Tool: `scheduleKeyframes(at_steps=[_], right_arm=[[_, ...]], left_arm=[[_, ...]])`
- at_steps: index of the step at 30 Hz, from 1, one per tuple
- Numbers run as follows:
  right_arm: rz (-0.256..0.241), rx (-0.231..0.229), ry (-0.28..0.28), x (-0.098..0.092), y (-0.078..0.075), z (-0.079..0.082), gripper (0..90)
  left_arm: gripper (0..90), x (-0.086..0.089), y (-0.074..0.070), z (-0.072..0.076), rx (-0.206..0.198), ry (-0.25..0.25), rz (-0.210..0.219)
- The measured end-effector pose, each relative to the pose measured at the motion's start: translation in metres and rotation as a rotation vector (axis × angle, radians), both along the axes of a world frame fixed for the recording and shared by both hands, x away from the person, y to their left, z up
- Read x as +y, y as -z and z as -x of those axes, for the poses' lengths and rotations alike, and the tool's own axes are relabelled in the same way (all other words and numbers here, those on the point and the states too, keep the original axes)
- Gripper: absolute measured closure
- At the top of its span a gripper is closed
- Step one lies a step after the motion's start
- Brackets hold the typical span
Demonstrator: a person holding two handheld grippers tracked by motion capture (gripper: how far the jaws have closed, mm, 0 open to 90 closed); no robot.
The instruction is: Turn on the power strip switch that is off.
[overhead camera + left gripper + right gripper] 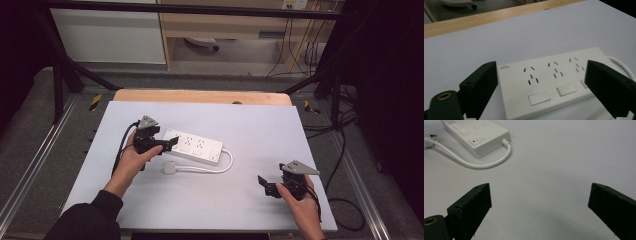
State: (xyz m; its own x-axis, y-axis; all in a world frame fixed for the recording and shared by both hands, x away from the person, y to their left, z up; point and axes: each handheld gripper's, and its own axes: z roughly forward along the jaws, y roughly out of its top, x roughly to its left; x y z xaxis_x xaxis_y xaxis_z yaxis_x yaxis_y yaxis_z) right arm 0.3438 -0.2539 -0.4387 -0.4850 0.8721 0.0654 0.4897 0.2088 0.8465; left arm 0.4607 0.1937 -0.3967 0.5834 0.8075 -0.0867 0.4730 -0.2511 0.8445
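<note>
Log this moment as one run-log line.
left gripper: open, at power strip | right gripper: open, over bare table | plug: loose

The power strip's (477, 132) far end is cut off by the top edge.

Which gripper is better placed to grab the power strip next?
Left, probably. The left gripper hovers open at the power strip, its jaws flanking the strip's end. The right gripper is open too, but well apart over bare table.

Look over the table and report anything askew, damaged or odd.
Nothing stands out. The power strip lies flat and intact, its cord looping back to the unplugged plug. Both tools are open.
</note>
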Motion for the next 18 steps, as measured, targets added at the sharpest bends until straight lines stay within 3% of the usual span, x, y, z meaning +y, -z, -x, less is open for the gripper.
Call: scheduleKeyframes(at_steps=[3, 18], right_arm=[[-0.004, 0.003, 0.001, 0.0003, 0.0001, 0.0002, 5.3], [-0.003, 0.009, 0.001, -0.0008, 0.0008, -0.001, 5.4]], left_arm=[[17.3, -0.0022, 0.0022, -0.0008, 0.002, -0.003, -0.007], [50.3, -0.0051, 0.0098, -0.0045, 0.038, 0.041, -0.022]])
